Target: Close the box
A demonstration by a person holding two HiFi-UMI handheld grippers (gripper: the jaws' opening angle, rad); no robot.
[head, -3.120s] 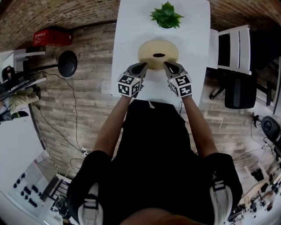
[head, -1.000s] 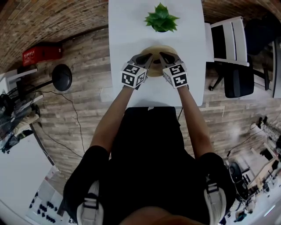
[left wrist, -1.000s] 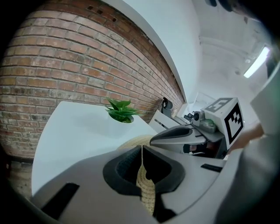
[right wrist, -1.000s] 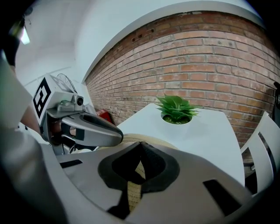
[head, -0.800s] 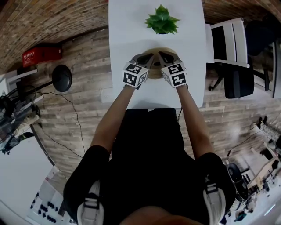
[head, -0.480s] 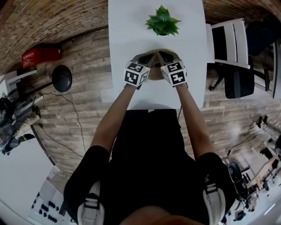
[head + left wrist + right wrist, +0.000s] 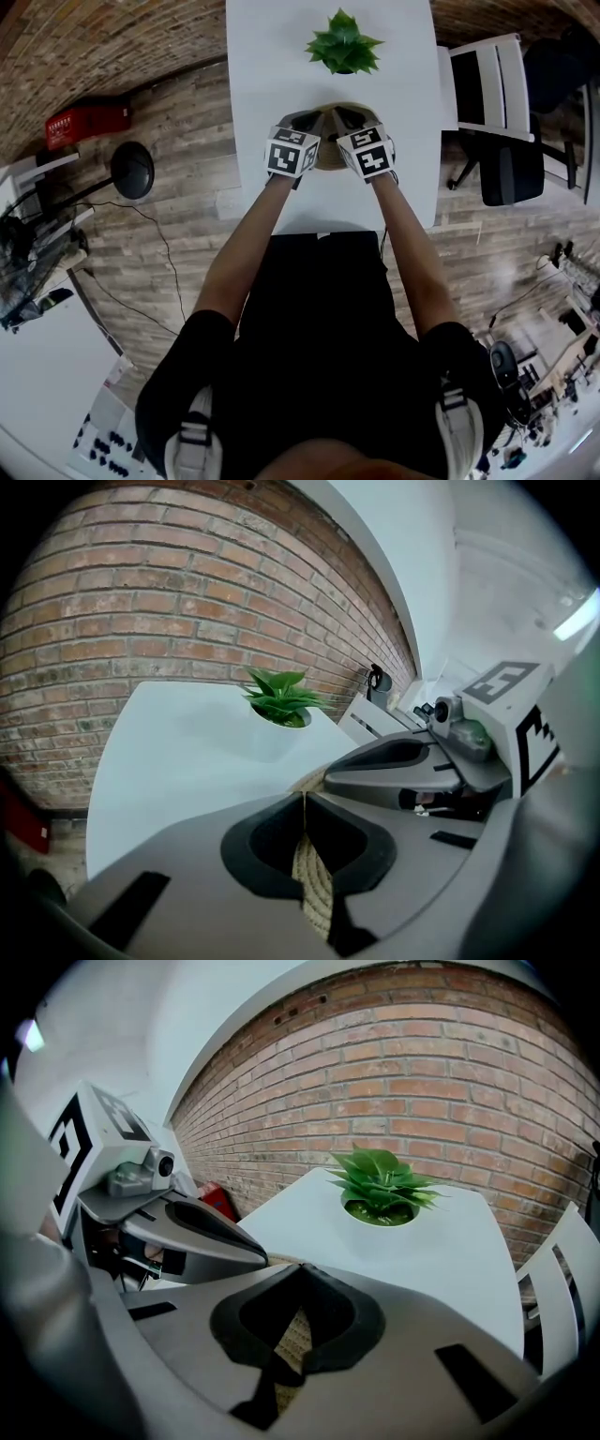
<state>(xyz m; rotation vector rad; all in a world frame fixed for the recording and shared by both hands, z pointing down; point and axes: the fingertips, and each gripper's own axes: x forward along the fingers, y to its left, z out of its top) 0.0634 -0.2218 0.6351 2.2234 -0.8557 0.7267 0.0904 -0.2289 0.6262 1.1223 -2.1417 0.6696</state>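
Note:
A round woven lid (image 7: 327,154) sits mostly hidden under both grippers, above the white table (image 7: 272,56). My left gripper (image 7: 313,118) is shut on its left rim; in the left gripper view (image 7: 303,794) the woven edge (image 7: 312,883) runs between the closed jaws. Facing it, my right gripper (image 7: 343,115) is shut on the right rim, and the weave (image 7: 292,1335) shows in its jaw cut-out (image 7: 302,1267). The fingertips nearly meet over the lid. The box beneath is hidden.
A potted green plant (image 7: 343,42) stands on the table just beyond the lid. A white chair (image 7: 492,103) is at the table's right side. On the wooden floor to the left are a red crate (image 7: 86,122) and a black round stand (image 7: 131,169).
Both grippers have drifted a little toward the plant, sunk slightly and come closer together, the woven rim staying between their jaws. The plant looks nearer in both gripper views.

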